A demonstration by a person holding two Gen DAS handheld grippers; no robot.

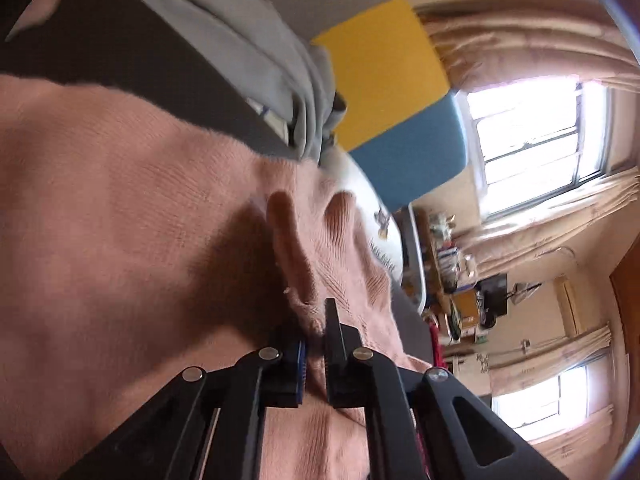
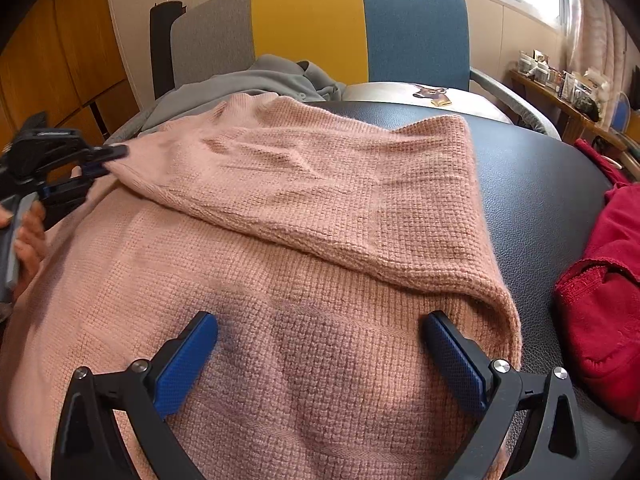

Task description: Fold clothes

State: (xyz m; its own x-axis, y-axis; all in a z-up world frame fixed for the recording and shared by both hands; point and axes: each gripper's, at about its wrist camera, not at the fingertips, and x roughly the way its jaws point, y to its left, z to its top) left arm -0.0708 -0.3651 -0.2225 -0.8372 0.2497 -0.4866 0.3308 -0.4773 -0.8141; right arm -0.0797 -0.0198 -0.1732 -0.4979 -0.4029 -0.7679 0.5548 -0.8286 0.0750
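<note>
Your left gripper (image 1: 316, 344): fingers pressed together on a bunched edge of the pink knit sweater (image 2: 304, 240), the fabric pinched between the blue pads and puckered into ridges just ahead of them. Same gripper, seen from the right wrist view at the far left edge (image 2: 100, 160): it grips a corner of the folded-over flap, and part of your hand (image 2: 28, 240) shows on its handle.

Your right gripper (image 2: 320, 332): fingers spread wide, blue pads (image 2: 188, 360) hovering over or resting on the sweater's near part; you cannot tell from this view whether they touch it. Nothing lies between them but the knit.

Pink knit sweater: spread on the black padded surface (image 2: 540, 200), one portion folded diagonally across the body, the fold's lower edge running from the left gripper toward the right side.

Red garment (image 2: 600, 300): bunched on the same surface, to the right of the sweater and apart from it.

Grey garment (image 2: 260, 80): crumpled behind the sweater, touching its far edge.

Chair back (image 2: 320, 28): panels of grey, yellow and blue, beyond the grey garment.

White cushion with an animal print (image 2: 420, 94): on the seat, just behind the black surface.

Curtained windows (image 1: 532, 140) and a cluttered shelf (image 2: 560, 80): at the right of the room.
</note>
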